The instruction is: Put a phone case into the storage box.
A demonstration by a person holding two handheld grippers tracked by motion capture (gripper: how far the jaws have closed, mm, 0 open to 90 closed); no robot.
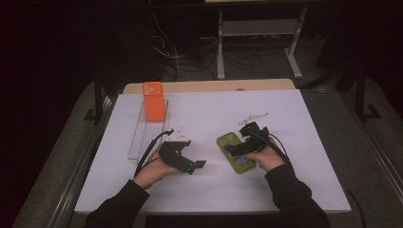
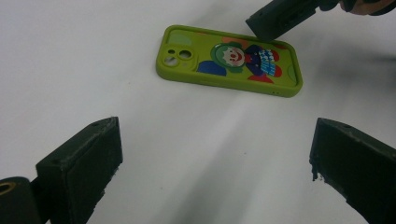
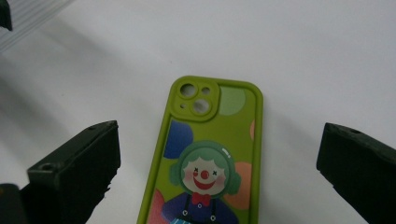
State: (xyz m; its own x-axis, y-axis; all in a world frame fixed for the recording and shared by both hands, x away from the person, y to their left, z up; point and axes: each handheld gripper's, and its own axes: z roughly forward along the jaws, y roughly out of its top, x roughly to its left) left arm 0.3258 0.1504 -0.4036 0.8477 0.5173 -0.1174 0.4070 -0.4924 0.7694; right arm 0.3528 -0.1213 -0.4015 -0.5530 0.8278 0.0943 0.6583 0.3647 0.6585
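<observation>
Right gripper (image 1: 236, 148) low over the green phone case (image 1: 234, 152), jaws wide apart, straddling it; case flat on the white table (image 1: 285, 180). Left gripper (image 1: 197, 165) beside it, jaws apart, empty.

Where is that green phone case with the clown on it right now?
In the high view the green phone case lies flat on the white table, right of centre, under the right gripper and across from the left gripper.
</observation>
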